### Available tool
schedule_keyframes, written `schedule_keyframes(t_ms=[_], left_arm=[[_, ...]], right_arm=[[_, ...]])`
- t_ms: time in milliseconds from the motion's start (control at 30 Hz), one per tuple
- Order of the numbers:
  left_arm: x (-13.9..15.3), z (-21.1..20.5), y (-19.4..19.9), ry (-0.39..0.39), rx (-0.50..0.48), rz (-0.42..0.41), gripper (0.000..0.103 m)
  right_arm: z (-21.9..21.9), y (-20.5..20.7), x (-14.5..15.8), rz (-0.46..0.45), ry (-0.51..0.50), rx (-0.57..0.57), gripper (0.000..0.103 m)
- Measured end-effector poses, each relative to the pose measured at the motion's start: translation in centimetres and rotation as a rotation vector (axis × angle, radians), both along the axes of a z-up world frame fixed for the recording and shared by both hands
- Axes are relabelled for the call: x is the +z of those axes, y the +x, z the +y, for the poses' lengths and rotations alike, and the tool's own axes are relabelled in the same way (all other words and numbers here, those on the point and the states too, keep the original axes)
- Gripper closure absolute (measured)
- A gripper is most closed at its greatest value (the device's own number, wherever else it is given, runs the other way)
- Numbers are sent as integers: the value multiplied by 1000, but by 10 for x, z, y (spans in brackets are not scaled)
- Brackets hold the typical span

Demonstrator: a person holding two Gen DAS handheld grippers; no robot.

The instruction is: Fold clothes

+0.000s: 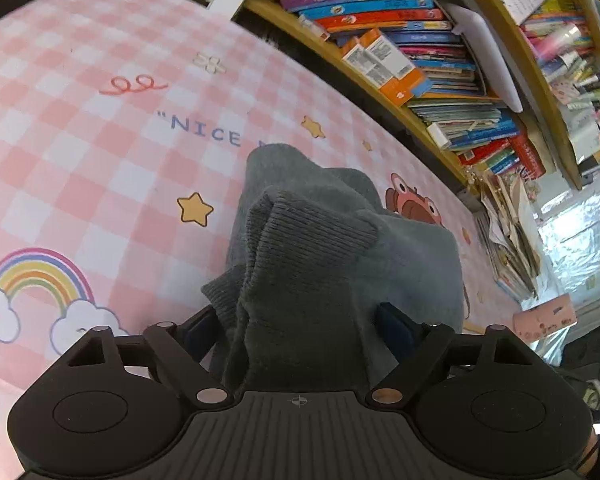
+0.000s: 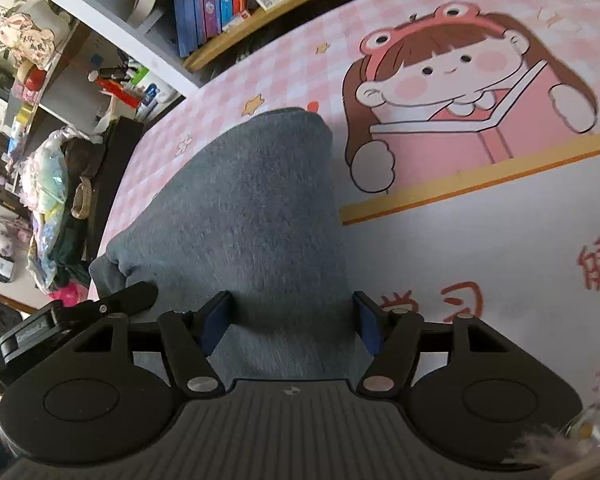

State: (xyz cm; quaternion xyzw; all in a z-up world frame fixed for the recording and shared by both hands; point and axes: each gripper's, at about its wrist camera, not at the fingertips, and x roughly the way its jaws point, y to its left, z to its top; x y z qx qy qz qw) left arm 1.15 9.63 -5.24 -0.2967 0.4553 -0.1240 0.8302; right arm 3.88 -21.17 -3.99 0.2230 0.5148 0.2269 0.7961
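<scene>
Left claw (image 1: 300, 320) clamps the grey garment (image 1: 300, 240) by its bunched ribbed hem; right claw (image 2: 292, 320) clamps flat cloth. Garment rises off the surface (image 1: 100, 160) mid-fold. Next, probably: lay it flat.

Left gripper (image 1: 298, 322): jaws partly closed, clamped on bunched grey knit garment (image 1: 320, 248), blue pads (image 1: 394, 320) pressed into fabric. Right gripper (image 2: 290, 322): jaws wider, pads (image 2: 214, 322) flanking same garment, cloth filling the gap. Both angled down.
</scene>
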Motion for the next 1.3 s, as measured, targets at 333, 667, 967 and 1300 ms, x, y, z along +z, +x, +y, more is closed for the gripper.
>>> schedule_keyframes(t_ms=[333,667,967,1300], left_arm=[[22,-7,-11,59,-6,-96,49],[-1,3,4,-24,0,0,37],[0,-2,0,2,-3,-27,45],[17,-2,-7,-7,-49,-92,49]], right_arm=[[21,-24,30,-239,-113,121,70],[12,-7,10,-116,-74,77,54],[15,-12,12,-142,-73,77,65],[19,-29,27,-209,-99,67,69]])
